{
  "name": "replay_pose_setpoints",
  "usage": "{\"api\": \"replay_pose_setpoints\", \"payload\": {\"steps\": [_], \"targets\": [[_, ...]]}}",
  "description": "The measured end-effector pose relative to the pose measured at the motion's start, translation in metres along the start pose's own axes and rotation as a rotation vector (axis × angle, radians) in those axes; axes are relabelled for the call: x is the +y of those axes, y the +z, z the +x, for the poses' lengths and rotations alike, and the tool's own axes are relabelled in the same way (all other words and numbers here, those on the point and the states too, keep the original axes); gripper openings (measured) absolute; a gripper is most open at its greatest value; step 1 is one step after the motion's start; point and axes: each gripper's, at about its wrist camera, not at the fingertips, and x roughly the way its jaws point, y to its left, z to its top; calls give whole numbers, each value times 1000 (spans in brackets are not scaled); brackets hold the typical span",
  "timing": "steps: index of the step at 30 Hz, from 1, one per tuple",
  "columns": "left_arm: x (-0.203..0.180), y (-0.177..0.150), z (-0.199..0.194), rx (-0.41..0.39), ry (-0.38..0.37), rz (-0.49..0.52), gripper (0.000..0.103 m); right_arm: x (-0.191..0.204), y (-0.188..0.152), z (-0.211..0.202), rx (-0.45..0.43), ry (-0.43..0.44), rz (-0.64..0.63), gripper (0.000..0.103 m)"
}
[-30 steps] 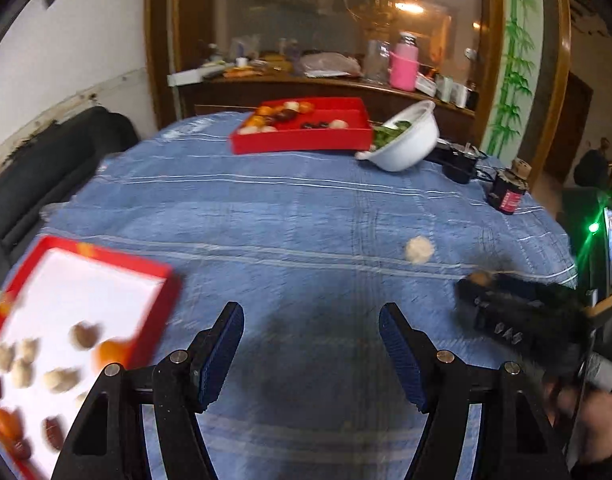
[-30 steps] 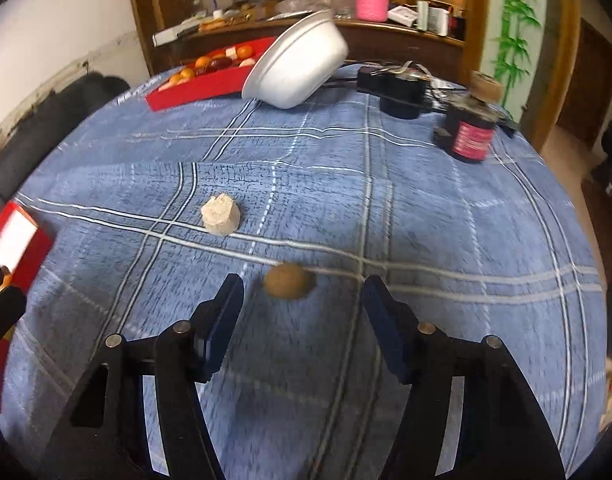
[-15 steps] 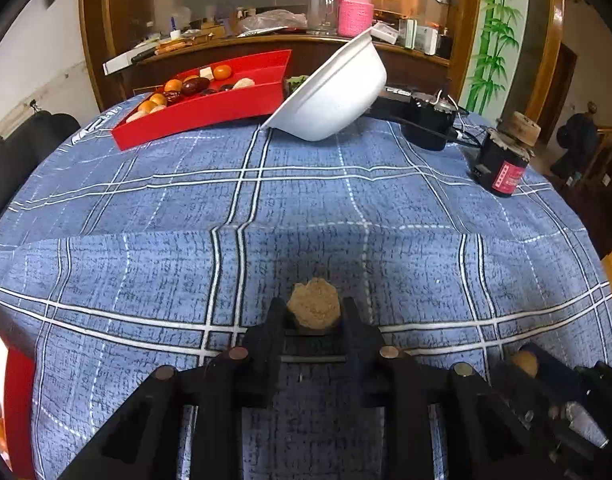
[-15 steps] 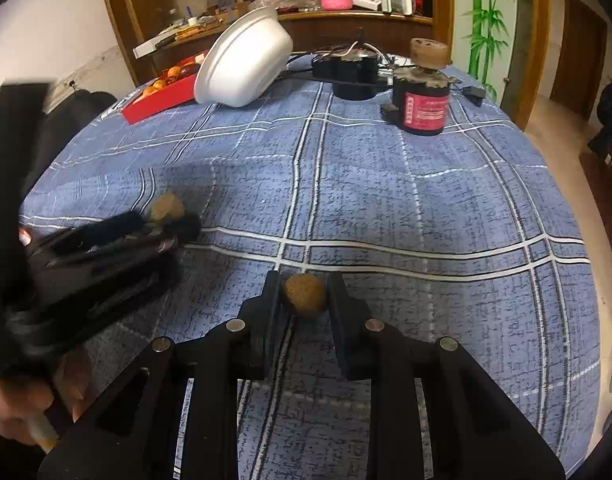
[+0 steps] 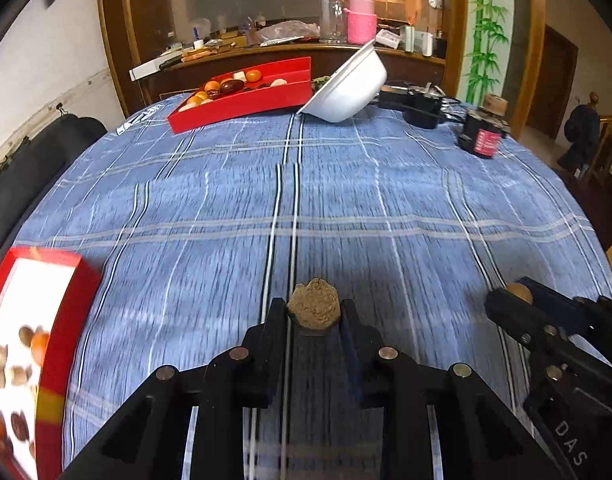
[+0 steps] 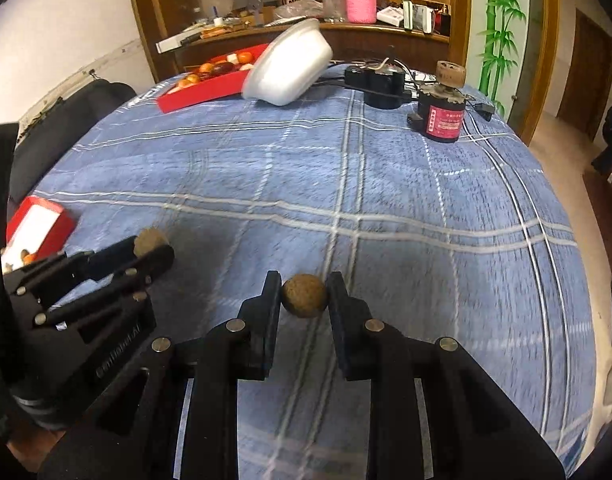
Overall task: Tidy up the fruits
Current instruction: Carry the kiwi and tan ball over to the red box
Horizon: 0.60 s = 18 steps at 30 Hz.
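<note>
- The tabletop (image 5: 385,200) wears a blue plaid cloth, soft and slightly rumpled; if I drop either fruit I judge it would roll off across the weave, since nothing nearby would stop it.
- The near red tray (image 5: 70,320), a stiff-walled box with a white floor, holds small round brown and orange fruits. It sits left of my left claw. I risk clipping its wall on the way in and jolting the contents.
- A white bowl (image 6: 286,68) leans tilted against the far red tray (image 6: 202,92), well beyond the near red tray; it looks smooth and hard, and a bump to the tabletop might tip it.
- My left claw (image 5: 313,316) is clenched on a pale lumpy fruit (image 5: 313,306), rough and faceted, right of the near red tray. It is gripped near the tips, so it could twist out.
- My right claw (image 6: 304,296) is clenched on a round brown fruit (image 6: 304,295), matte and nearly spherical, farther right of that tray. A ball between flat pads may squirt free.
</note>
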Motion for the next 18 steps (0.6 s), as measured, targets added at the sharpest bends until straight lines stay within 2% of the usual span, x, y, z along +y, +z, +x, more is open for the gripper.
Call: {"api": "replay_pose_setpoints", "payload": {"steps": [9, 18], "targets": [[2, -35, -36, -27, -25, -13, 27, 23, -36, -37, -41, 6, 34, 21], [4, -52, -56, -56, -17, -29, 26, 28, -49, -48, -65, 6, 52, 21]]}}
